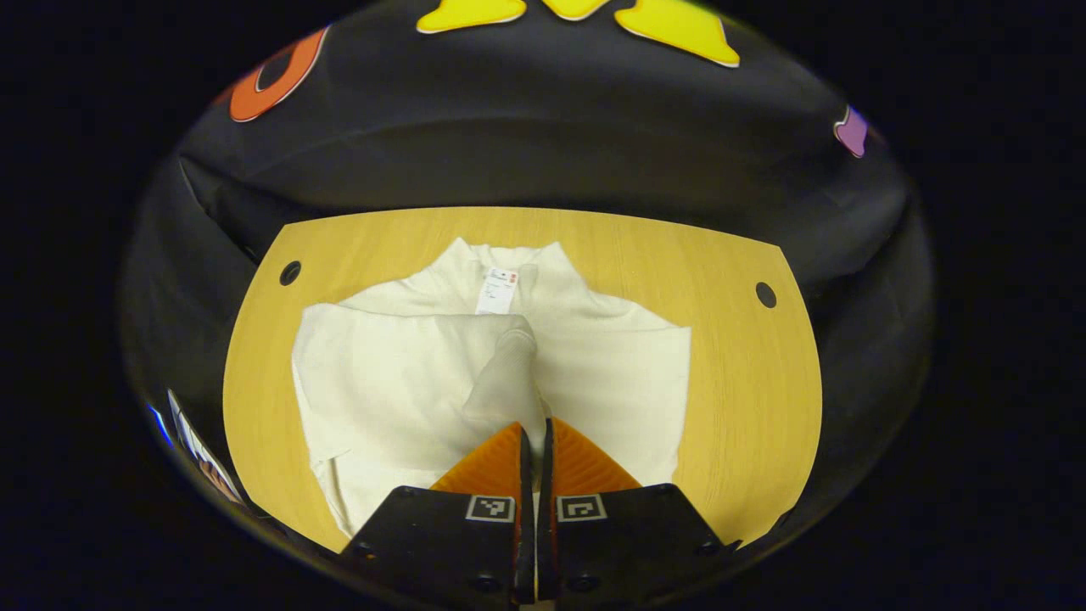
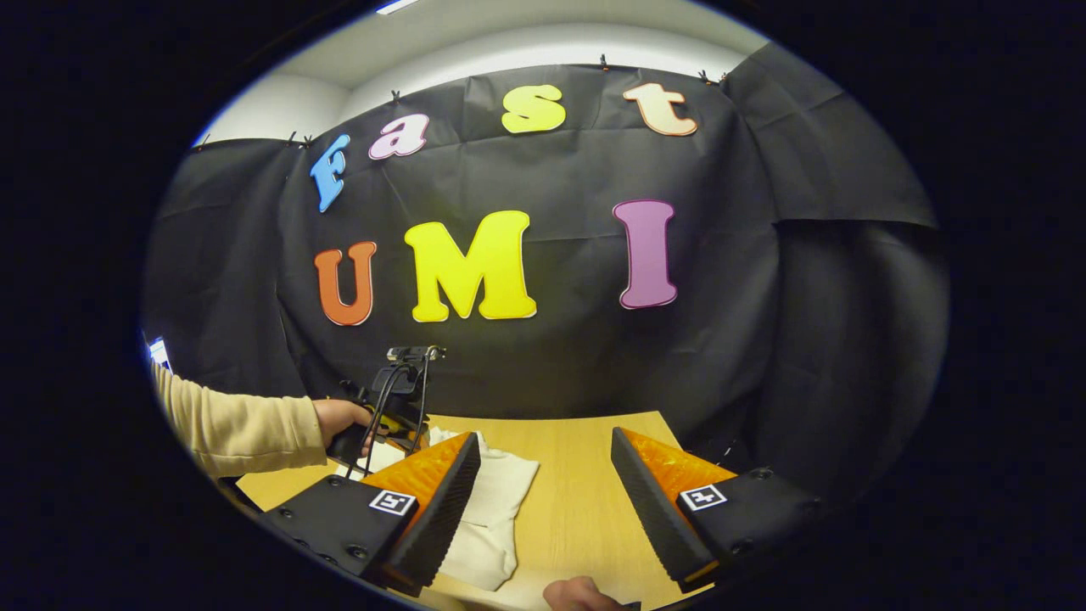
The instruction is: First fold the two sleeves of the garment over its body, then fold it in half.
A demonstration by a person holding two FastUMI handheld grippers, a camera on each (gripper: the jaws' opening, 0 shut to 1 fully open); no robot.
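A white garment (image 1: pixel 611 373) lies flat on the wooden table (image 1: pixel 747 382), its collar and label (image 1: pixel 498 288) at the far side. One sleeve (image 1: pixel 509 373) is pulled across the body and rises from the cloth into my left gripper (image 1: pixel 534 428), which is shut on the sleeve's end. In the right gripper view, my right gripper (image 2: pixel 543 441) hangs open above the table (image 2: pixel 577 475) with nothing between its fingers. A corner of the garment (image 2: pixel 492 501) lies under its left finger. Farther left, a hand (image 2: pixel 339 417) in a beige sleeve holds the left gripper (image 2: pixel 386 407).
The table has two small round holes (image 1: pixel 290 272) (image 1: pixel 765 294) near its far corners. Bare wood runs down the right of the garment. The black cloth wall (image 2: pixel 721 280) stands close behind the table. A fingertip (image 2: pixel 577 594) shows at the bottom edge.
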